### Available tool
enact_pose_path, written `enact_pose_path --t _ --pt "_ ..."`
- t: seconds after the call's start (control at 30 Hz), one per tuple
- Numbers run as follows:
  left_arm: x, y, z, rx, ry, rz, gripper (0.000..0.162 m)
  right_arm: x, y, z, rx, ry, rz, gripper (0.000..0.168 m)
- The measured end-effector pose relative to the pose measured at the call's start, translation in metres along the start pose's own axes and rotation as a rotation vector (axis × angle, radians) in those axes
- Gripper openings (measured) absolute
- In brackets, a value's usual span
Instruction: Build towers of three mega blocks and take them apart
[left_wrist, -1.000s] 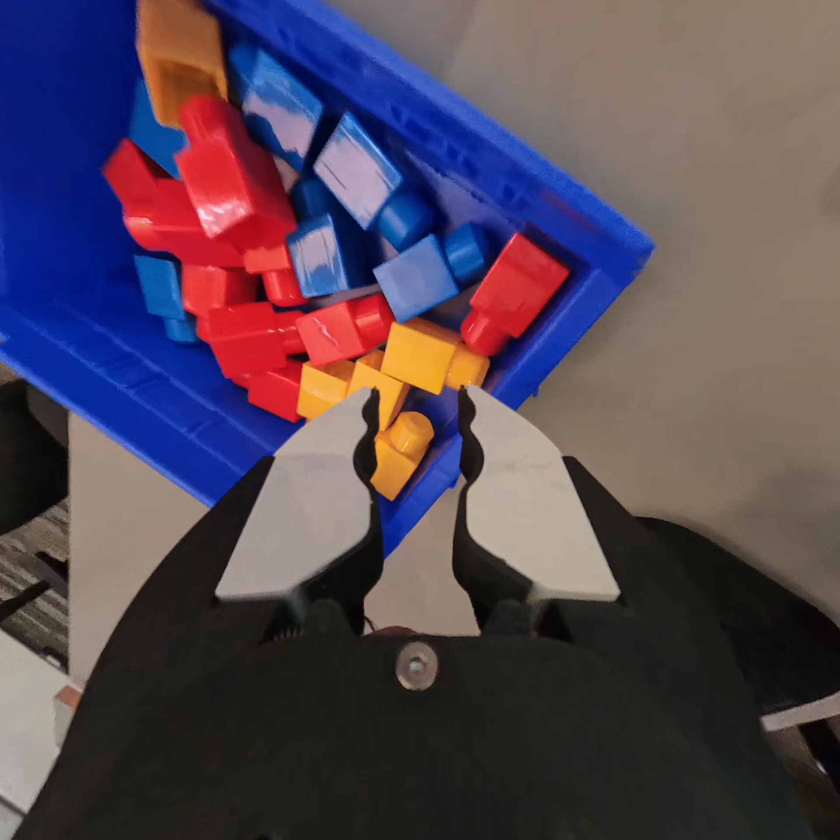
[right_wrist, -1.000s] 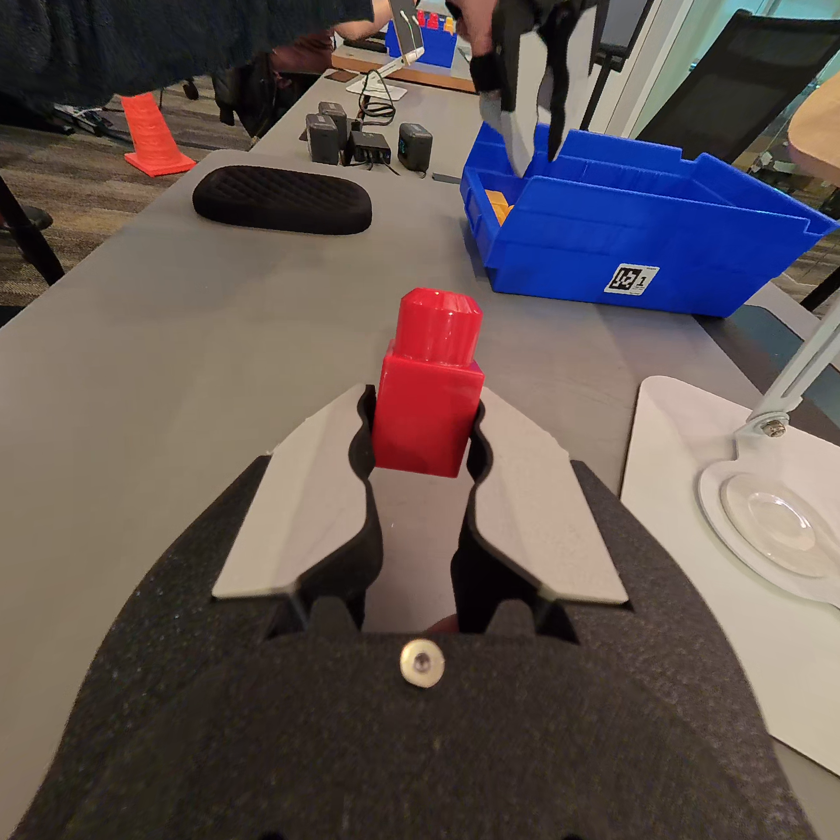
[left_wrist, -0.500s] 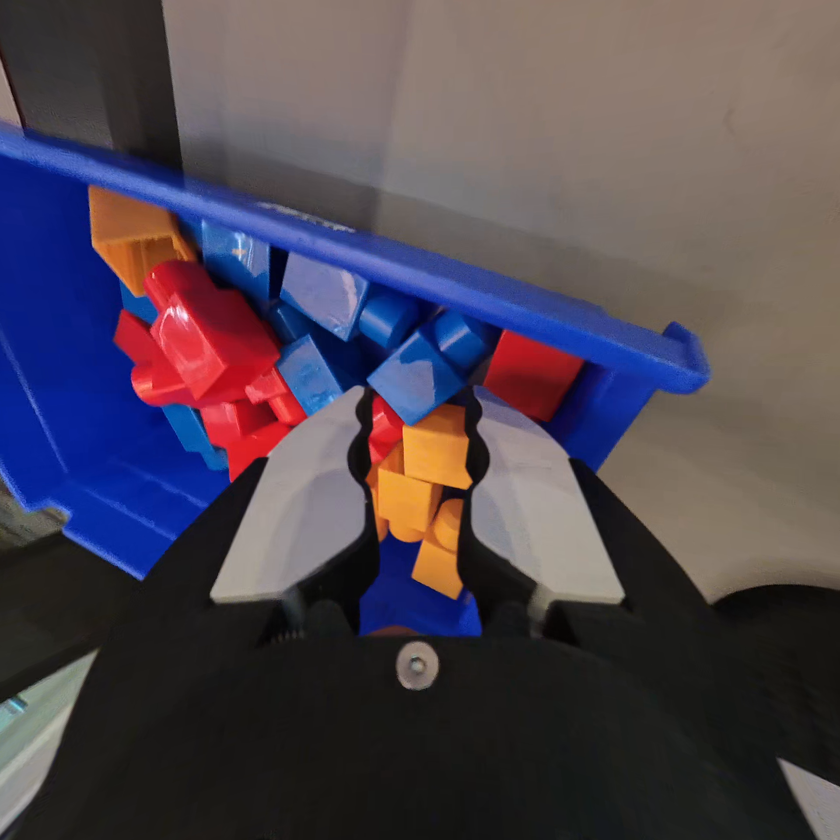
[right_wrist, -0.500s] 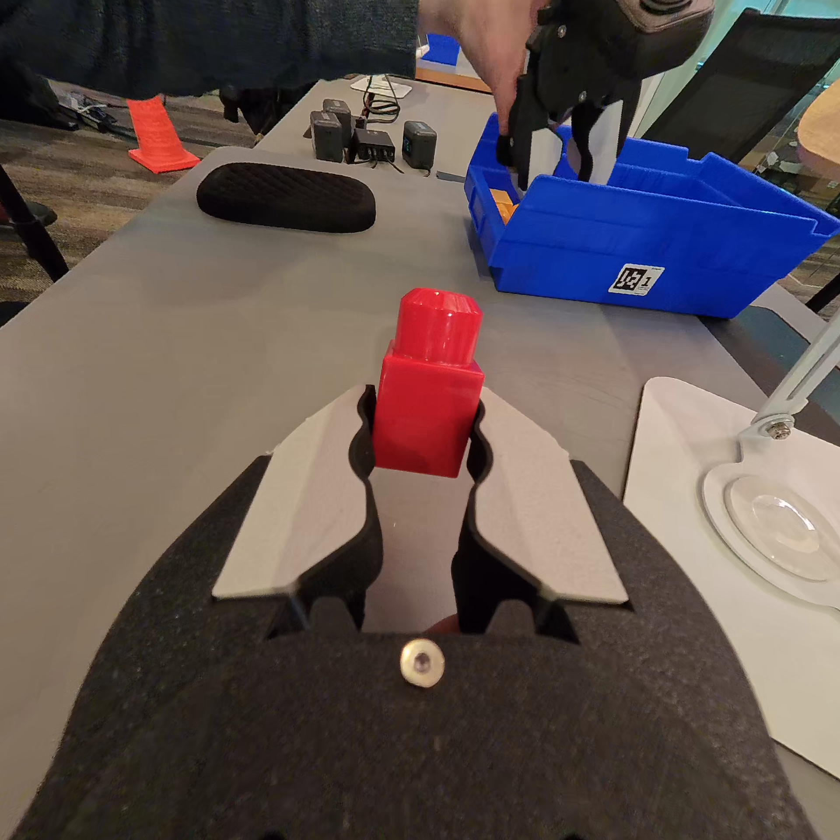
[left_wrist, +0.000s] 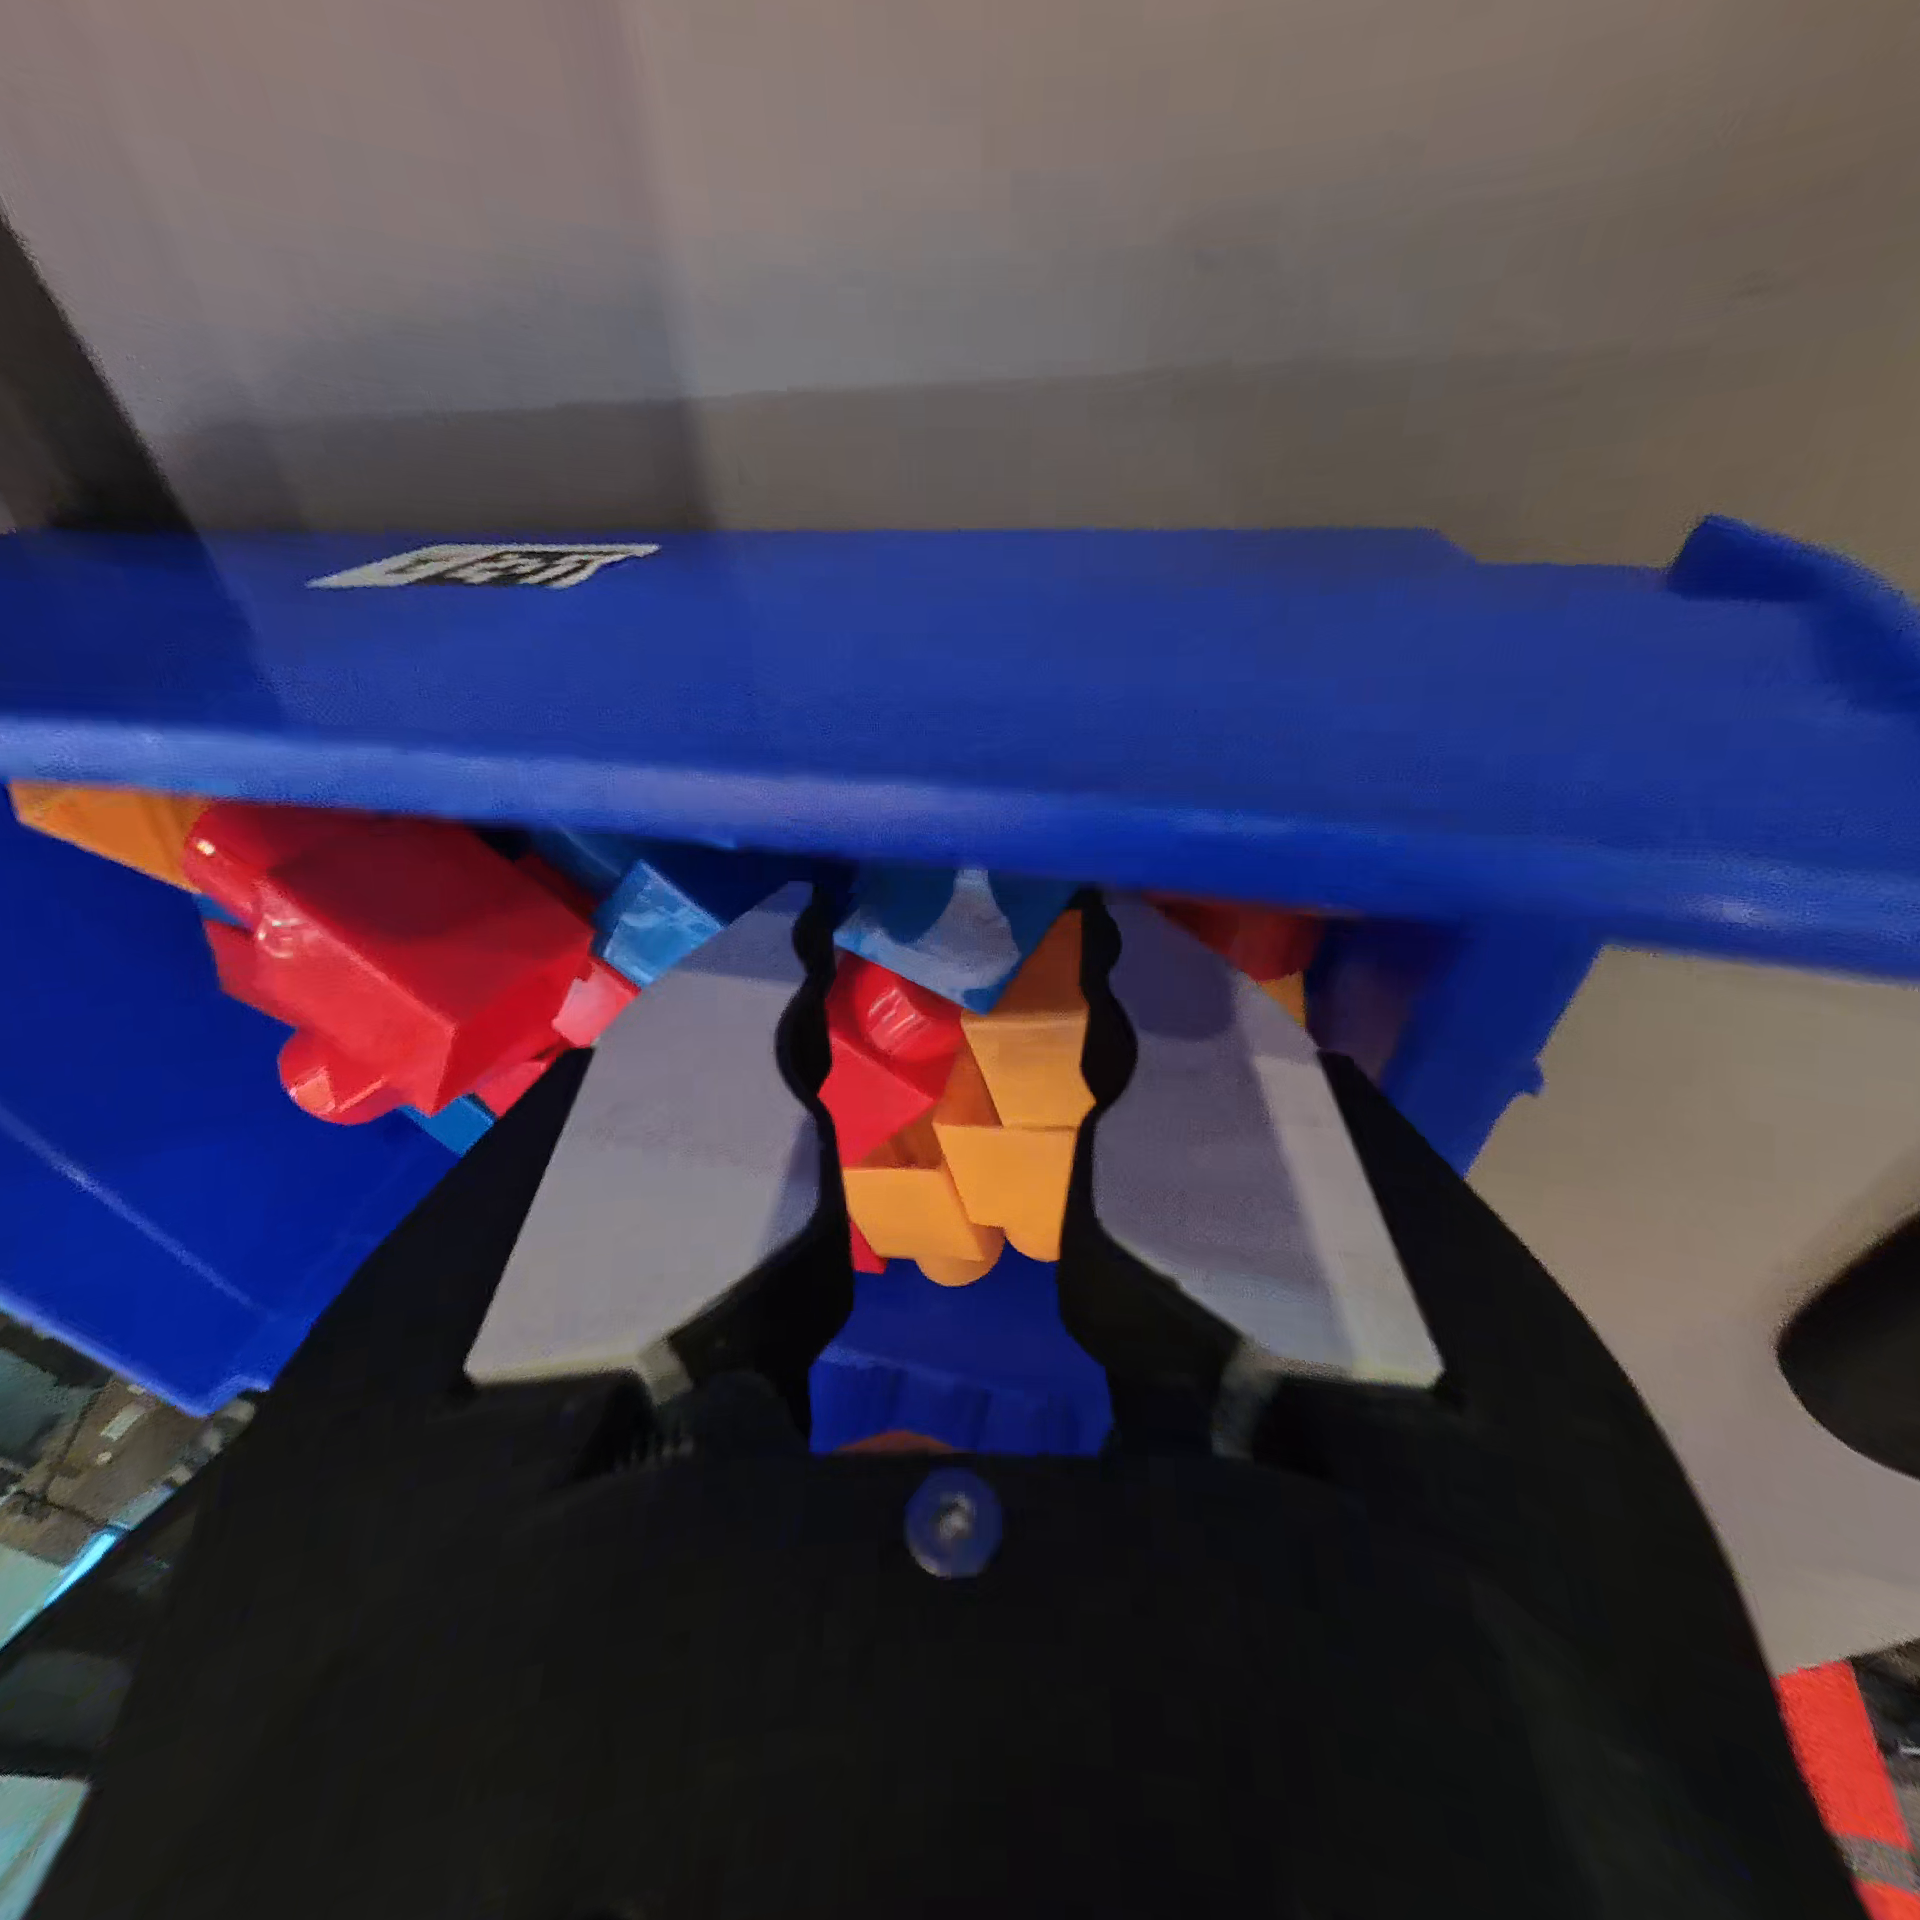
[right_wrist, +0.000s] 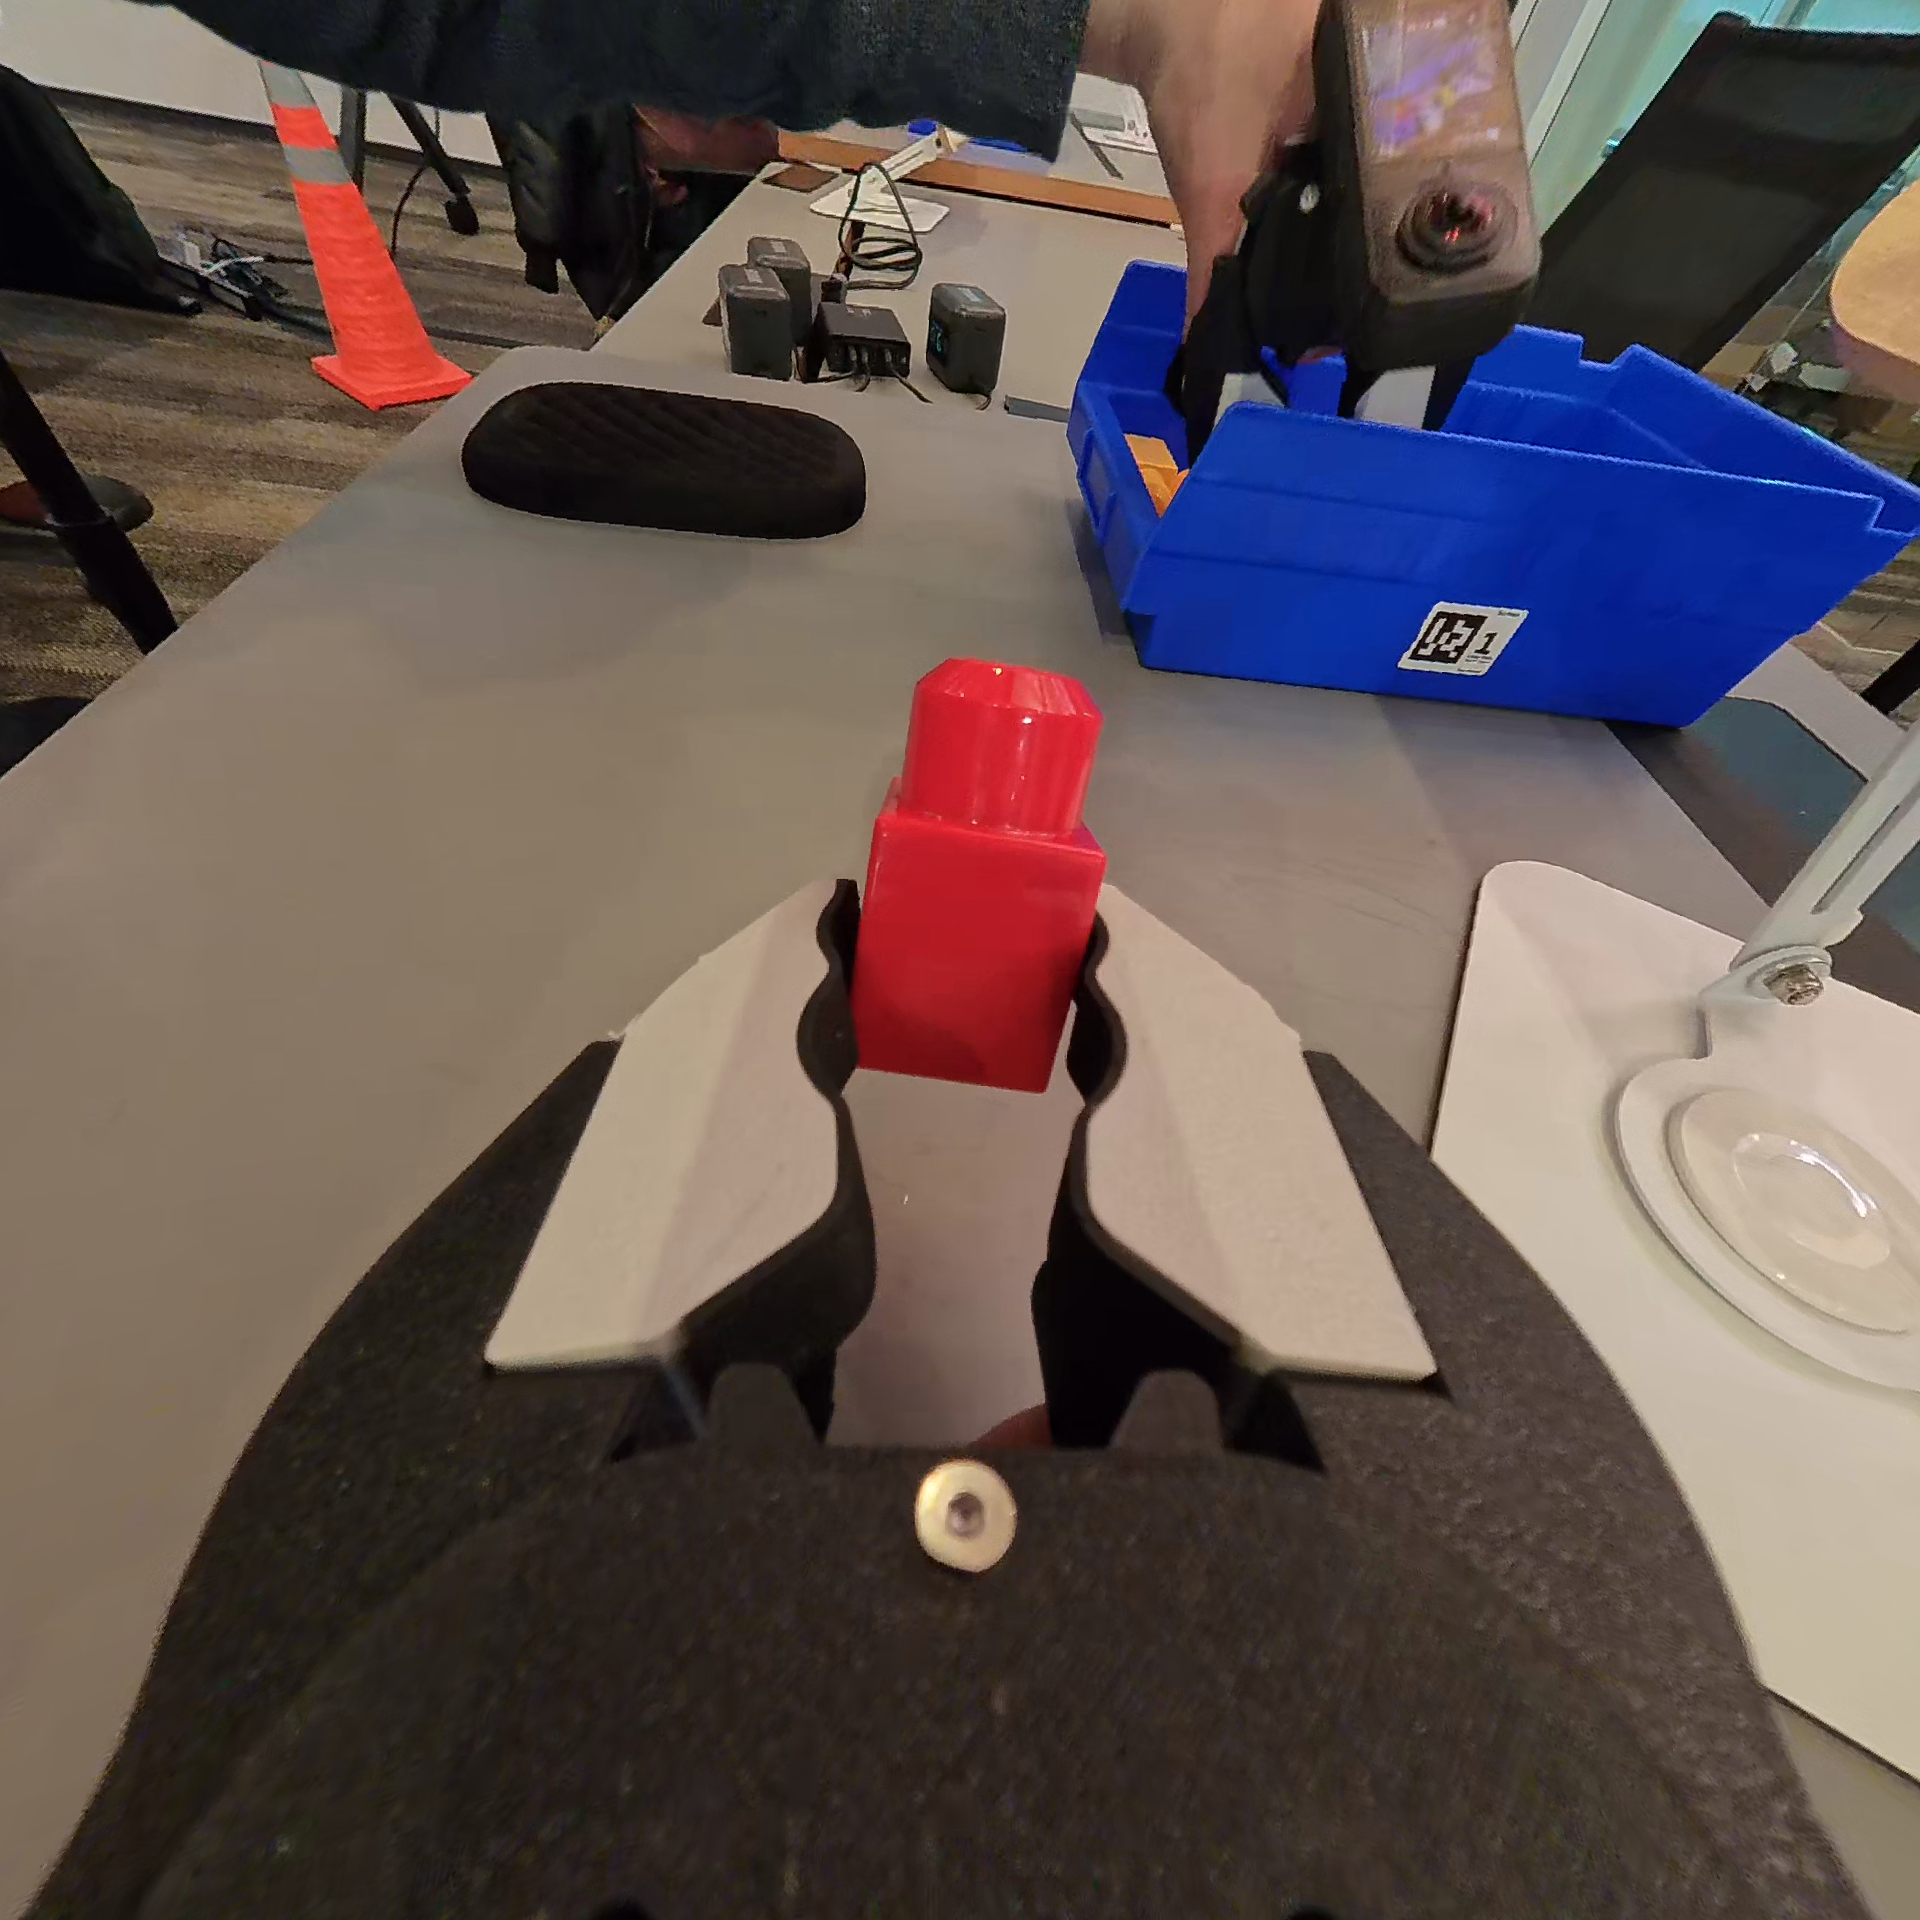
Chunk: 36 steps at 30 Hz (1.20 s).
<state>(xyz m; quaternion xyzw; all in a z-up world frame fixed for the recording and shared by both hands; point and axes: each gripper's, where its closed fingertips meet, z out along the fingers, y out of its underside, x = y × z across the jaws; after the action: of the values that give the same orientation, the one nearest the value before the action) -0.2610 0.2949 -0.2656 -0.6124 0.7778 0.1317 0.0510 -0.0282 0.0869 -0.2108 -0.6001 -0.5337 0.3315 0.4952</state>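
Your right tool (right_wrist: 971, 940) clamps the red block (right_wrist: 977, 935) upright on the counter (right_wrist: 416, 779) while your left tool (left_wrist: 951, 1049), jaws parted around orange blocks (left_wrist: 1013, 1132) in the bin (left_wrist: 935, 707), should settle on one squarely before closing.

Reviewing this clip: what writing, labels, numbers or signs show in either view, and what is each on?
White sticker with a black square code on the blue plastic bin: bears print, which I will not reproduce.
Same sticker, left wrist view: blurred, unreadable.
Lit screen on the black camera over the bin: blurred.
Red mega block: no writing.
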Motion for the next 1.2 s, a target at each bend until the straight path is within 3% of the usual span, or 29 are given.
enact_pose_path --t 0.2,0.37,0.53,0.63,0.87,1.0,1.2 --pt "-0.002 -0.004 0.007 0.017 0.024 -0.003 0.039 0.0 0.0 0.0 0.003 -0.004 0.003 0.037" --pt "-0.006 0.005 0.003 0.034 -0.006 -0.138 0.039 0.001 -0.001 -0.001 0.012 -0.005 0.011 0.037" --pt "-0.018 0.005 -0.024 0.275 -0.08 -0.42 0.038 0.002 -0.002 -0.001 0.016 -0.002 0.018 0.037" --pt "-0.02 0.001 -0.047 0.501 -0.1 -0.589 0.037 0.003 -0.002 -0.002 0.02 0.0 0.029 0.037" --pt "-0.016 -0.011 -0.103 0.956 -0.122 -0.83 0.038 0.005 -0.003 -0.003 0.029 0.008 0.041 0.037" --pt "-0.005 -0.047 -0.14 1.175 -0.073 -0.876 0.037 0.01 -0.006 -0.006 0.056 0.013 0.078 0.037" --pt "0.02 -0.139 -0.195 1.453 0.0 -0.814 0.037 0.024 -0.014 -0.017 0.152 0.02 0.19 0.037"
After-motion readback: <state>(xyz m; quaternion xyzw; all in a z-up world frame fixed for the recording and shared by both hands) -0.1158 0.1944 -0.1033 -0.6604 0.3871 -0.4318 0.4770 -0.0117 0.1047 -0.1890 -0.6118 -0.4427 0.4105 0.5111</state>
